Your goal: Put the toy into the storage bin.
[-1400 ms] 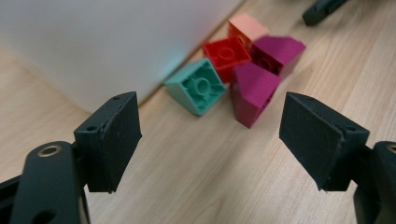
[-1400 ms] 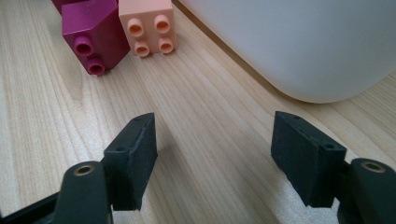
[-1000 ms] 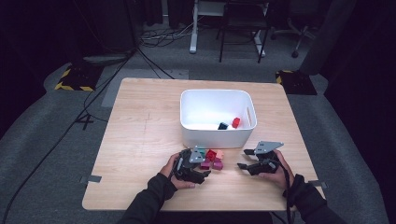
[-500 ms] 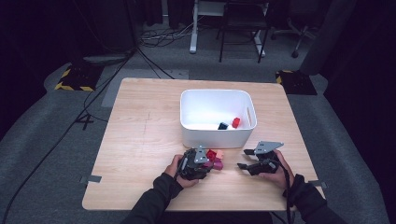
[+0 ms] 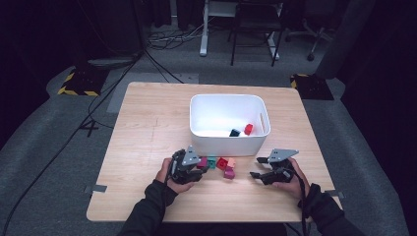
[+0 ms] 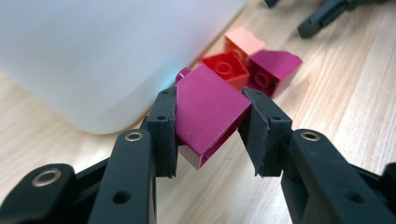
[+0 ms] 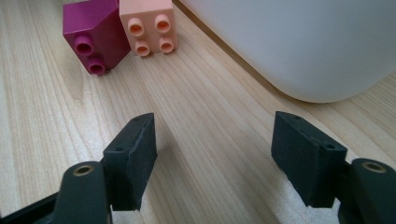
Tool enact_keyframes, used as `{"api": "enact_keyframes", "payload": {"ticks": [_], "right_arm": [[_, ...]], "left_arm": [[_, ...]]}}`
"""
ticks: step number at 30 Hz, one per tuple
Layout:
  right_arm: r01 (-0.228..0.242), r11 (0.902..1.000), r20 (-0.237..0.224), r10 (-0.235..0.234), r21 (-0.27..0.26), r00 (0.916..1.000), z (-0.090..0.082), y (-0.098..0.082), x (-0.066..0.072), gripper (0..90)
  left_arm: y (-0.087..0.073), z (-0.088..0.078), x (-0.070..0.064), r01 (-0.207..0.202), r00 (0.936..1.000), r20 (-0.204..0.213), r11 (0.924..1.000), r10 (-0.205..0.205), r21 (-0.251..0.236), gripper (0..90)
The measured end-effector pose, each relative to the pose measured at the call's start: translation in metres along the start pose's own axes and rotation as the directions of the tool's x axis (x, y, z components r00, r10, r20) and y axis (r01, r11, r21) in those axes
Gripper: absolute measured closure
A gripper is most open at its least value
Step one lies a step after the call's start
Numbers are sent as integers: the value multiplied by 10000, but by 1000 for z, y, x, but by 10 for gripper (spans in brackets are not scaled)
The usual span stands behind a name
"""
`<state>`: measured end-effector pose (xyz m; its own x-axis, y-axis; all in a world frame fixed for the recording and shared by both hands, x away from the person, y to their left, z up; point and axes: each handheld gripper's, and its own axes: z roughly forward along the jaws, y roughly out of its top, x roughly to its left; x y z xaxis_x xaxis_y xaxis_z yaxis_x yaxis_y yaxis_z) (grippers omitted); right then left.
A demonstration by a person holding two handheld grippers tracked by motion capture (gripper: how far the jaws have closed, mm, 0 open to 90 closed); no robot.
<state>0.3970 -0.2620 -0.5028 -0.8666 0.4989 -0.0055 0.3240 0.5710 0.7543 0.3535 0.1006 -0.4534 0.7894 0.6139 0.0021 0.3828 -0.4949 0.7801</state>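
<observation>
Table: my light wooden table, pale grain running across it, standing on grey floor.
Far middle: a white bin sits directly on the wood, a little right of centre.
Near the bin's front wall: a small cluster of bricks — teal brick, red brick, peach brick and magenta brick — lying close together, some touching.
Closer look: the peach brick and the magenta brick lie on their sides, studs facing me, touching each other.
Near left edge: a strip of grey tape on the table's rim.
</observation>
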Motion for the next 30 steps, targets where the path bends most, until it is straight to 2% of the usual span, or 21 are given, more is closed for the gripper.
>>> {"api": "enact_keyframes", "payload": {"ticks": [3,6,9,12,14,16,19,20,21,24,28,29,30], "right_arm": [[5,10000,1,-5,-1,10000,0,0,0,314],[4,10000,0,-4,2,10000,0,0,0,313],[3,10000,-1,-3,1,10000,0,0,0,313],[1,10000,0,-1,0,10000,0,0,0,313],[9,10000,2,-9,2,10000,0,0,0,313],[-3,10000,3,3,4,10000,0,0,0,313],[-2,10000,3,2,2,10000,0,0,0,313],[1,10000,2,-1,0,10000,0,0,0,313],[5,10000,2,-5,-3,10000,0,0,0,313],[2,10000,3,-2,3,10000,0,0,0,313],[3,10000,3,-3,2,10000,0,0,0,313],[1,10000,4,-1,6,10000,0,0,0,313],[4,10000,4,-4,4,10000,0,0,0,313]], "left_arm": [[1,-13,7,122,9994,-308,9997,-129,-218,595],[5,-23,13,218,9989,-418,9991,-232,-352,595],[14,-32,18,-115,9979,-640,9994,94,-322,595],[22,-42,25,19,9976,-684,9978,-65,-667,595],[28,-47,29,4,9959,-899,9963,-82,-857,595],[32,-52,34,55,9961,-873,9963,-130,-855,595],[38,-57,39,47,9933,-1147,9947,-165,-1025,595],[40,-58,40,113,9936,-1106,9946,-228,-1035,595],[43,-59,42,0,9915,-1291,9945,-135,-1045,595],[49,-60,47,-21,9905,-1365,9932,-140,-1168,595],[58,-62,54,-156,9859,-1670,9936,-33,-1118,595],[59,-62,54,-39,9875,-1571,9936,-139,-1127,595],[60,-63,56,-79,9862,-1653,9938,-106,-1105,595]]}}
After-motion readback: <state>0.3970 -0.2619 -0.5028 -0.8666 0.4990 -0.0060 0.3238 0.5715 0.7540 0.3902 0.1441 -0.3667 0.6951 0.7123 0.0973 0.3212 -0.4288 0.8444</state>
